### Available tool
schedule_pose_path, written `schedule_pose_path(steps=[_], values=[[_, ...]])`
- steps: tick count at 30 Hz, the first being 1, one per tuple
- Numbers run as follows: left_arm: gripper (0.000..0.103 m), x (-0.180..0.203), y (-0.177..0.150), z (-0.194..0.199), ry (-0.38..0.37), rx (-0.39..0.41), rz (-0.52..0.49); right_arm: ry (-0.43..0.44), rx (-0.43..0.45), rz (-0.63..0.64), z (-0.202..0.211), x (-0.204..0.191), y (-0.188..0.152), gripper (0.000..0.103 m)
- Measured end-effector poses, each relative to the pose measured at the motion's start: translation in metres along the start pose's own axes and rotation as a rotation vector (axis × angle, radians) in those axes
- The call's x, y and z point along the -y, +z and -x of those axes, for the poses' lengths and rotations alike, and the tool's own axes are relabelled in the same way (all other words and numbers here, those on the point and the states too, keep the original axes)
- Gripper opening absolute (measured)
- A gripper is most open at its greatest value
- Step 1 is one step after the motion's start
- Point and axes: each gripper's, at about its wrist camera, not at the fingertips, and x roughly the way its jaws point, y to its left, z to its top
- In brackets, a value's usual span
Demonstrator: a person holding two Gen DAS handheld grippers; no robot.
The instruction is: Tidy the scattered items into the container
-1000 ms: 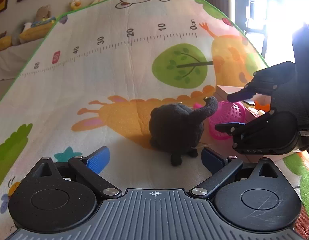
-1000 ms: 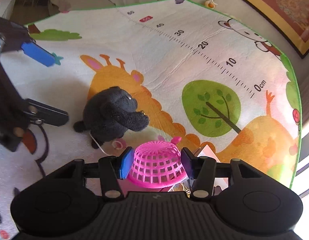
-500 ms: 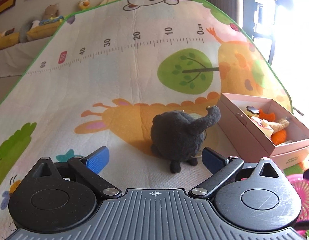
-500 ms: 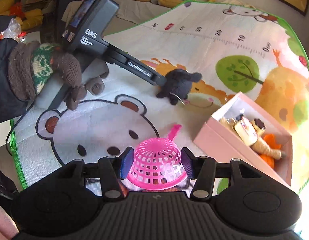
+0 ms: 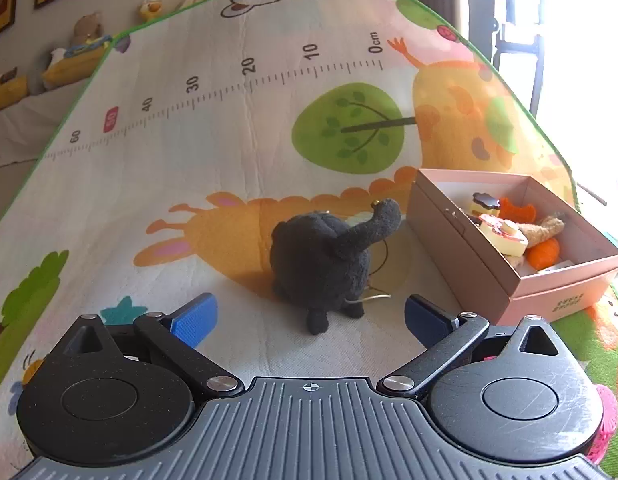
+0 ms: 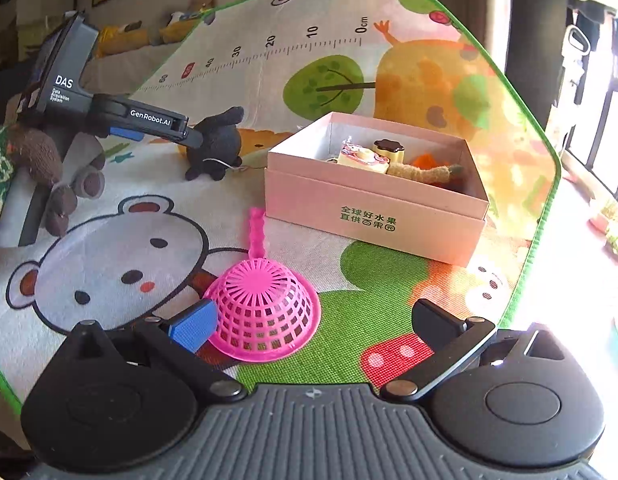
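Observation:
A black plush elephant [image 5: 325, 264] stands on the play mat, just ahead of my left gripper [image 5: 309, 314], which is open with its blue pads either side of the toy and not touching it. The pink cardboard box [image 5: 469, 256] lies to the elephant's right and holds small cake toys and an orange plush carrot [image 5: 543, 250]. In the right wrist view, a pink plastic strainer [image 6: 265, 312] rests dome-up on the mat between the fingers of my right gripper [image 6: 315, 318]. Those jaws are opening wide. The left pad [image 6: 193, 326] is beside the strainer's rim and the right finger is well apart.
The box [image 6: 369, 208] stands beyond the strainer, with its open top facing up. A gloved hand [image 6: 41, 160] holds the left tool at the left of the right wrist view. Cushions and soft toys line the wall past the mat's green edge [image 5: 69, 120]. A bright window is at right.
My right gripper has swung away from the elephant to the near side of the box, rolled level, and spread its jaws, leaving the pink strainer on the mat. It has left the left wrist view.

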Motion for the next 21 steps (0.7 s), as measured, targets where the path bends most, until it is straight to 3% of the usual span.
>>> schedule_pose_path(steps=[3,8,11,15,17,18,21], values=[[0.102,0.004,0.007,-0.010,0.019,-0.003,0.030,-0.015,0.017,-0.093,-0.009,-0.001,-0.003,0.103],[0.102,0.006,0.024,-0.049,0.046,-0.033,0.109,-0.040,0.028,-0.126,-0.010,0.002,-0.012,0.103],[0.102,0.010,0.028,-0.074,0.081,-0.048,0.085,-0.041,0.031,-0.163,-0.010,0.007,-0.014,0.103],[0.102,0.017,0.026,-0.095,0.111,-0.041,0.026,-0.011,-0.029,-0.208,-0.019,0.014,-0.014,0.103],[0.090,0.017,0.024,-0.095,0.104,-0.041,-0.012,-0.001,-0.035,-0.226,-0.021,0.017,-0.014,0.103],[0.075,0.018,0.022,-0.093,0.096,-0.047,-0.035,-0.002,-0.037,-0.223,-0.022,0.016,-0.014,0.103],[0.074,0.016,0.016,-0.078,0.071,-0.047,-0.068,-0.010,-0.044,-0.206,-0.023,0.013,-0.014,0.103]])
